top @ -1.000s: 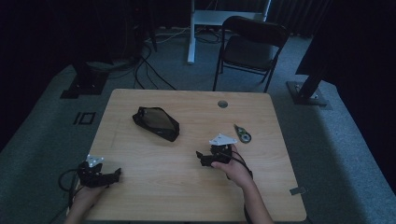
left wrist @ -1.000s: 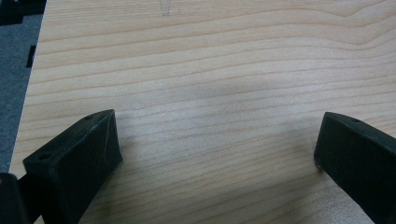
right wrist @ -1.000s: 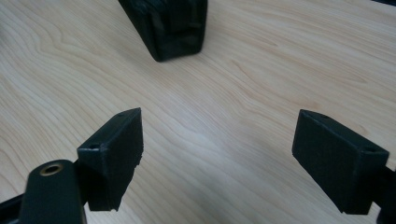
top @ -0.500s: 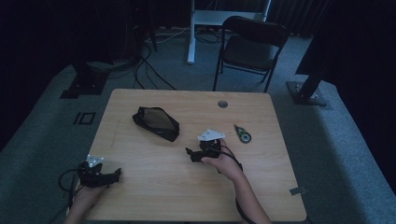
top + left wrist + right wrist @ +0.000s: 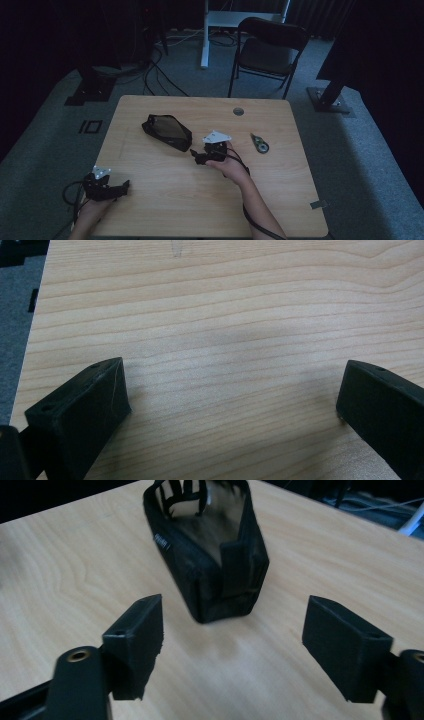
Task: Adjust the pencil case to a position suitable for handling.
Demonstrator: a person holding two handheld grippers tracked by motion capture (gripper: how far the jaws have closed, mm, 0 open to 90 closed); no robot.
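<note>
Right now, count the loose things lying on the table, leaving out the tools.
2. A black pouch lies left of the table's middle, just ahead of the right tool. A small round tape measure lies toward the right edge. Nothing looks hidden.

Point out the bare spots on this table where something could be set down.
Free: the near middle of the table, between the left gripper and the right forearm; also the far left corner behind the black pouch. Crowded: the centre, where the right gripper, jaws open, sits close to the pouch, with the small round tool to its right.
</note>
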